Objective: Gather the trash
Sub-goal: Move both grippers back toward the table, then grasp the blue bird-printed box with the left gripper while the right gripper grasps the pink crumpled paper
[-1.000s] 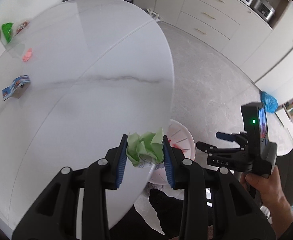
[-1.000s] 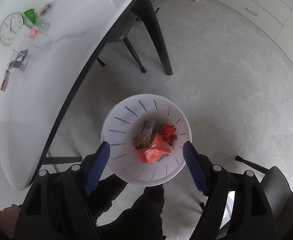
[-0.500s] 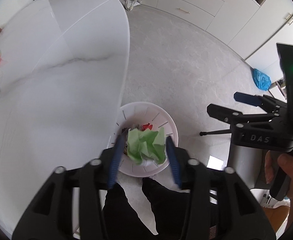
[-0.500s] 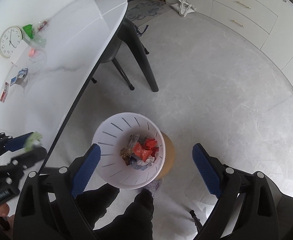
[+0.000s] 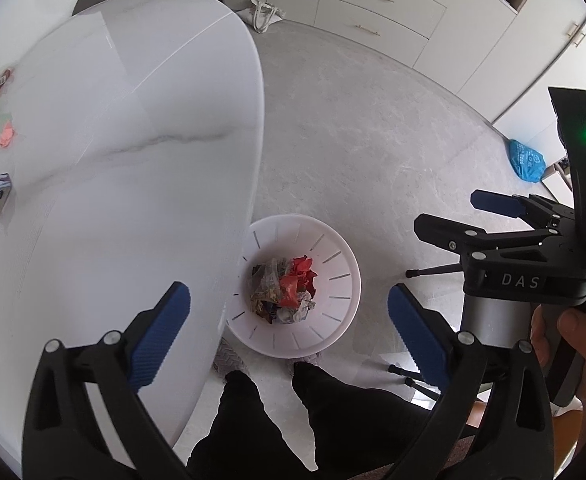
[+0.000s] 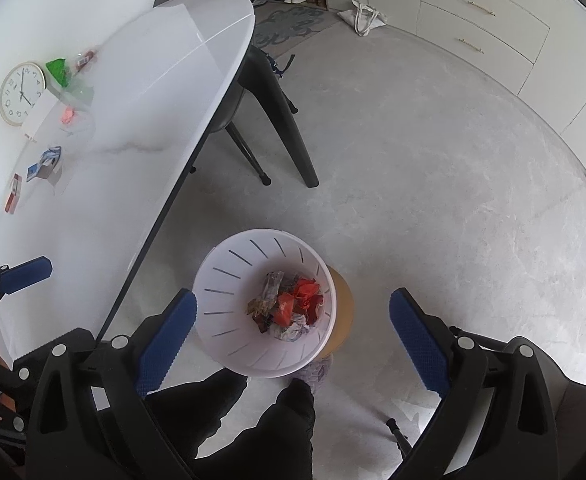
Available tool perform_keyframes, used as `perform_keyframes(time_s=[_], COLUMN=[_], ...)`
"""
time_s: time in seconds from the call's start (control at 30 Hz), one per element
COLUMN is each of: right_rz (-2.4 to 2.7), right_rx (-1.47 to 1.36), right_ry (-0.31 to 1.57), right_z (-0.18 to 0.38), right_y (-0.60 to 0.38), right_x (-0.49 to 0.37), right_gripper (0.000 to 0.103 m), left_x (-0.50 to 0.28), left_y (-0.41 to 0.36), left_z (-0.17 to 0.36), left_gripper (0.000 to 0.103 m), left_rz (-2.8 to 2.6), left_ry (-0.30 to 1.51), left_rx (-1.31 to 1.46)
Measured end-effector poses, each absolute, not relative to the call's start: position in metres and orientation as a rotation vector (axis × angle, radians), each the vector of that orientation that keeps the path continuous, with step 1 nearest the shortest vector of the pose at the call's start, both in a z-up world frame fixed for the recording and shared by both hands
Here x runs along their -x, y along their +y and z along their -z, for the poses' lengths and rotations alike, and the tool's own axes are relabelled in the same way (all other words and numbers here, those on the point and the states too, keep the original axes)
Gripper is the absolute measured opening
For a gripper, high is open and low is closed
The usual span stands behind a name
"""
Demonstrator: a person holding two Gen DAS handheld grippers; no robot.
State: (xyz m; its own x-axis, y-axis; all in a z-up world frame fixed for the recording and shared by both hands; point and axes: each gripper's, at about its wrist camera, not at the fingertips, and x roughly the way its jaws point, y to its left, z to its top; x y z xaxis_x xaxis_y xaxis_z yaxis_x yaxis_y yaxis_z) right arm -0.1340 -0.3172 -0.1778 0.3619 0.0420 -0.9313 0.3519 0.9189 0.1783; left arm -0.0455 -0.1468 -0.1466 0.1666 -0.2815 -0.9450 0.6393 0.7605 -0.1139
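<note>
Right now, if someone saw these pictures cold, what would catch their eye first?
Probably the white bin on the floor beside the table, with red and grey wrappers heaped at its bottom. Next, the wide-open left tongs hanging empty above it, with the right tongs equally open. On the tabletop near the round clock, scattered scraps remain.

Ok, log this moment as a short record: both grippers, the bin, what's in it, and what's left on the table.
left gripper: open, empty, above the table edge and bin
right gripper: open, empty, above the bin
bin: white, slotted, on the floor beside the table
bin contents: red wrappers, crumpled paper, mixed scraps
table: white, oval
left on table: green wrapper, pink scrap, small blue carton, clock
</note>
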Motion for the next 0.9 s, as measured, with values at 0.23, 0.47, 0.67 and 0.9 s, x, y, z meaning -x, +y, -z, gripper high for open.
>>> perform_keyframes(time_s=[0.23,0.47,0.67,0.9], right_rz=[0.176,0.095,0.042,0.019], right_rx=[-0.357,-0.297,-0.271,-0.255], right_ry=[1.164,1.127,1.136,1.176], right_z=[0.154,0.125,0.118,0.122], right_y=[-0.296,-0.254,-0.205,-0.15], right_x=[0.112,0.063,0.016,-0.026], right_gripper=[0.1,0.1,0.1,0.1], left_x=[0.014,-0.049,-0.122,-0.2], left_y=[-0.107,-0.019,0.055,0.103], left_z=[0.13,0.112,0.117,0.156], left_gripper=[0.095,0.095,0.095,0.095], left_rz=[0.563,0.39,0.324,0.411], left_ry=[1.189,1.044,0.944,0.994], left_rx=[-0.302,-0.351,-0.581,-0.709])
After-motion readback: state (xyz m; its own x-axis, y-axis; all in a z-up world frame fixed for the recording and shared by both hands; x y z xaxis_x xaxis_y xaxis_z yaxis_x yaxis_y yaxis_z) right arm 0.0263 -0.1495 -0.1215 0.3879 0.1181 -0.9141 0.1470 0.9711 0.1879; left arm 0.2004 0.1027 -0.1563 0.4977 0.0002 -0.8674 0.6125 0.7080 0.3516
